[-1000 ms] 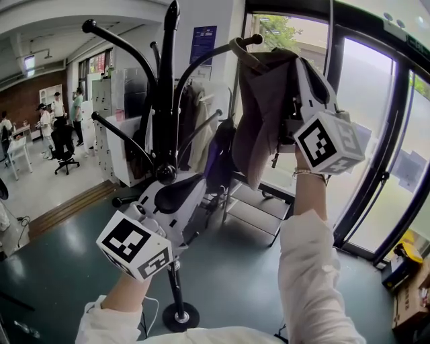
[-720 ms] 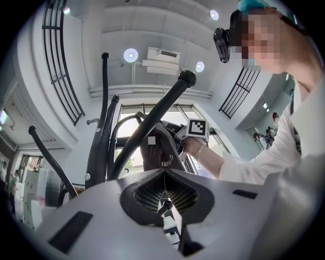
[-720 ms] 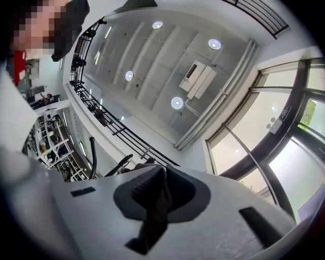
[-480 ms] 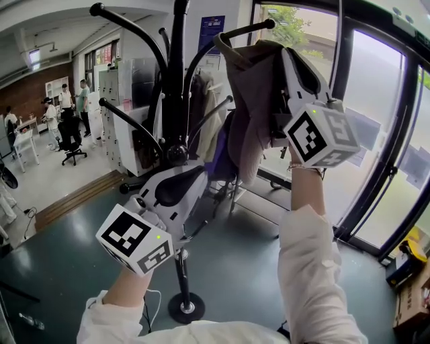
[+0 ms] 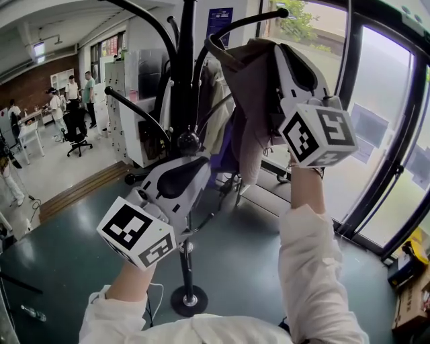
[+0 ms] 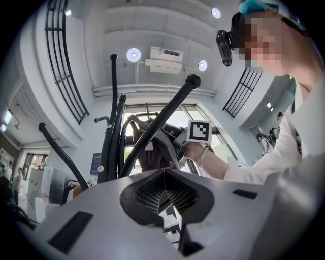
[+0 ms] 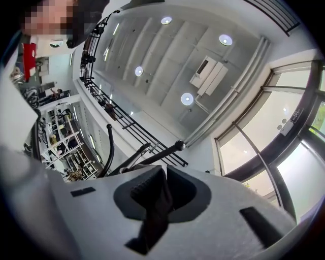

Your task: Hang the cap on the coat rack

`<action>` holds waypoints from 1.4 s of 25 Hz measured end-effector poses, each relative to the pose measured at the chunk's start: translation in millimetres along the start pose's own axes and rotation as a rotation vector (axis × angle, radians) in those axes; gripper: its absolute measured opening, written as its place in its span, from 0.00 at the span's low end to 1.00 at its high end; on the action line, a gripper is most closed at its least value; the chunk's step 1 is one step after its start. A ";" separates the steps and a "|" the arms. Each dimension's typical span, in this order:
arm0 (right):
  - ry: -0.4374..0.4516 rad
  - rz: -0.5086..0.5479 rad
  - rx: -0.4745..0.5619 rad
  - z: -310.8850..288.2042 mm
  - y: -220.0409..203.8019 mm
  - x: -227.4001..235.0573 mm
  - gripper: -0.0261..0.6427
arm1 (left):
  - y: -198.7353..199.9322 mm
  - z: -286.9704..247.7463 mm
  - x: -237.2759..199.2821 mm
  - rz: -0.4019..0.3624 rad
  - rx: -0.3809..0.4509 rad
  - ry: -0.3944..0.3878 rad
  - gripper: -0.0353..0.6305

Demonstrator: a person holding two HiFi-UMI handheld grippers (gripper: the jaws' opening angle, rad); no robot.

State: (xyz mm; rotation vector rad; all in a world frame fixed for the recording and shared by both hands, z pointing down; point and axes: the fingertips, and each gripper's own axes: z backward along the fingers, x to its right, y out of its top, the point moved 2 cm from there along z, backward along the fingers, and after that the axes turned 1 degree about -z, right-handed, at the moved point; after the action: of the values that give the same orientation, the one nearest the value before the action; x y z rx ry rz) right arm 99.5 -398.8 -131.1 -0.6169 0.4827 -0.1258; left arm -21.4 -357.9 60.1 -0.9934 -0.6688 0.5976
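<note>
Right claw (image 5: 278,59) is raised high and shut on the cap (image 5: 250,94). The right gripper view shows a dark strip of cap fabric (image 7: 152,213) pinched between the jaws, right claw (image 7: 163,175).

Left claw (image 5: 192,172) is low, beside the coat rack (image 5: 185,74) pole. Its jaws are together with nothing between them in the left gripper view, left claw (image 6: 165,173).

Where the cap is: up in the air on the right side of the rack, hanging off the right claw just below the upper right rack arm (image 5: 242,28). I cannot tell whether it touches the arm.

Key relation:
- The arm's knob end (image 5: 283,12) lies above the cap's top edge and a bit to the right.
- The arm rises from the pole up and to the right, so its open end is on the window side.
- The right claw is the near one; the left is well below and not involved.

Cap orientation: long axis roughly vertical, fabric drooping down, with the curved top band (image 5: 222,50) uppermost and facing the arm. The left gripper view shows the cap (image 6: 152,152) behind that same arm (image 6: 162,122).

Judgement:
- The hang is not yet done.
- The next move probably lifts the band up over the knob, then lowers it onto the arm.
- The risk is the band snagging under the knob.
</note>
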 end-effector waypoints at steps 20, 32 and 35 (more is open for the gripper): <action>0.041 0.040 -0.034 28.3 -9.1 -31.7 0.07 | -13.1 8.3 7.7 0.031 0.001 0.014 0.08; 0.081 -0.004 -0.067 82.3 -34.5 -63.8 0.07 | -26.4 25.9 26.7 0.012 0.012 0.019 0.08; 0.098 -0.019 -0.076 94.4 -40.6 -74.4 0.07 | -27.7 30.8 28.1 0.015 0.026 0.026 0.08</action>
State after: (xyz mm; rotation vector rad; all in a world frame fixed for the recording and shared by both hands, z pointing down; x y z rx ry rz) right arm 79.4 -363.3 -11.0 -0.6925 0.5787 -0.1566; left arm -21.7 -332.5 103.1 -0.9812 -0.6293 0.6041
